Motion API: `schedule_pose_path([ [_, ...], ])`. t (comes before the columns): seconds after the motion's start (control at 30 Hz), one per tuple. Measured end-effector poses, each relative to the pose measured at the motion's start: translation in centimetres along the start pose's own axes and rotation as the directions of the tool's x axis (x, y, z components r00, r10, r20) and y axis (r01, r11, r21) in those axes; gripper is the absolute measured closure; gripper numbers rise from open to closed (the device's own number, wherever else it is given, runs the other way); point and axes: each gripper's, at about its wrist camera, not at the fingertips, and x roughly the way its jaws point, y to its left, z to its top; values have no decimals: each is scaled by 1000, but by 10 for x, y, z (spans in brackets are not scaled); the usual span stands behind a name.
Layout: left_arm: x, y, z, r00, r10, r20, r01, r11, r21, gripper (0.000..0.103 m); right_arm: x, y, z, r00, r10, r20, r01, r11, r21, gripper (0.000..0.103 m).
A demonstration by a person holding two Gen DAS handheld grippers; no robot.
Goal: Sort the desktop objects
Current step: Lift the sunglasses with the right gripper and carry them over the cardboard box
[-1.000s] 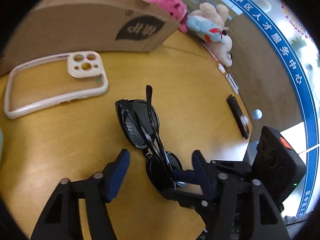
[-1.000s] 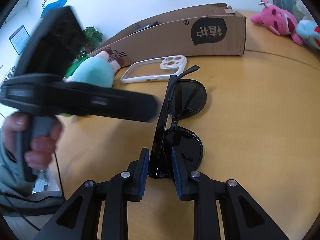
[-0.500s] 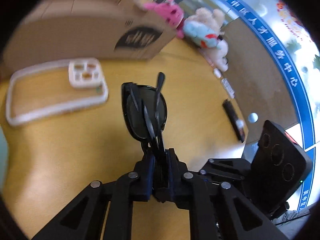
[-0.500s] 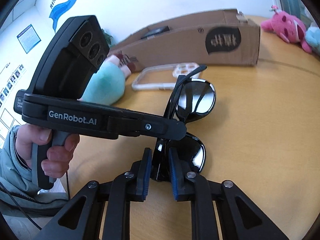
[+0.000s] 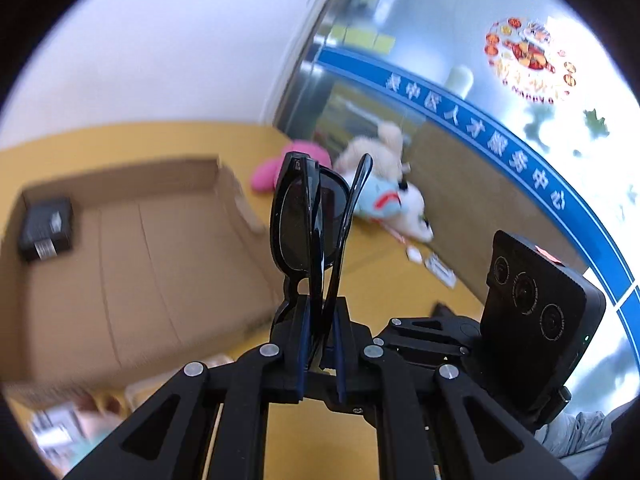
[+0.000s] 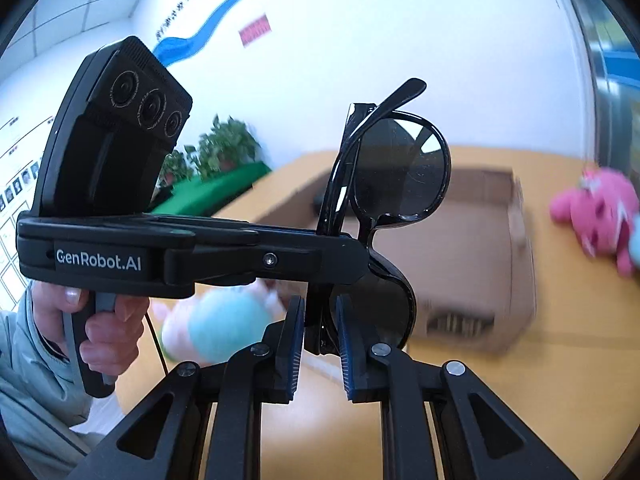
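Note:
Black folded sunglasses [image 5: 310, 220] are held in the air above the yellow table [image 5: 384, 296]. My left gripper [image 5: 320, 320] is shut on the frame near the bridge. In the right wrist view the sunglasses [image 6: 400, 172] stand upright, and my right gripper [image 6: 318, 316] has its pads on either side of the lower lens end, with small gaps showing. The left gripper also shows in the right wrist view [image 6: 336, 256], clamped on the frame from the left. An open cardboard box [image 5: 132, 256] lies below and behind the sunglasses.
A black boxed item [image 5: 46, 228] sits in the box's far left corner. A pink plush [image 6: 596, 216] and a white and blue plush [image 5: 392, 200] lie at the table's far side. A teal plush [image 6: 228, 328] lies near the front. Small white items [image 5: 440, 268] lie by the table's edge.
Both grippers have lifted the sunglasses off the table, and they now hang over the open box. The phone case has dropped out of clear view.

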Motion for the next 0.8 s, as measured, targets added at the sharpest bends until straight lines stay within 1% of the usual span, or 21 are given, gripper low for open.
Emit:
schedule_pose_path([
  [0.17, -9, 14, 39, 997, 44, 67, -46, 999, 22, 94, 12, -5, 50, 998, 12, 54, -10, 999, -42, 88],
  [0.3, -7, 33, 74, 994, 55, 89, -58, 998, 32, 94, 27, -18, 85, 997, 22, 76, -18, 999, -44, 88],
  [0.37, -3, 46, 89, 995, 53, 90, -55, 998, 21, 94, 37, -30, 102, 996, 34, 76, -32, 999, -34, 88],
  [0.47, 7, 72, 112, 995, 41, 86, -39, 999, -26, 94, 57, -47, 127, 997, 45, 67, -44, 999, -18, 88],
  [0.53, 15, 83, 124, 996, 47, 81, -44, 998, -40, 94, 70, -56, 139, 997, 45, 59, -44, 999, -14, 88],
  [0.67, 43, 108, 149, 996, 64, 57, -60, 996, -65, 94, 103, -85, 161, 999, 33, 27, -33, 999, -5, 88],
  [0.8, 77, 133, 167, 997, 69, 17, -67, 993, -98, 94, 137, -121, 177, 1000, 27, -2, -27, 999, 39, 88],
])
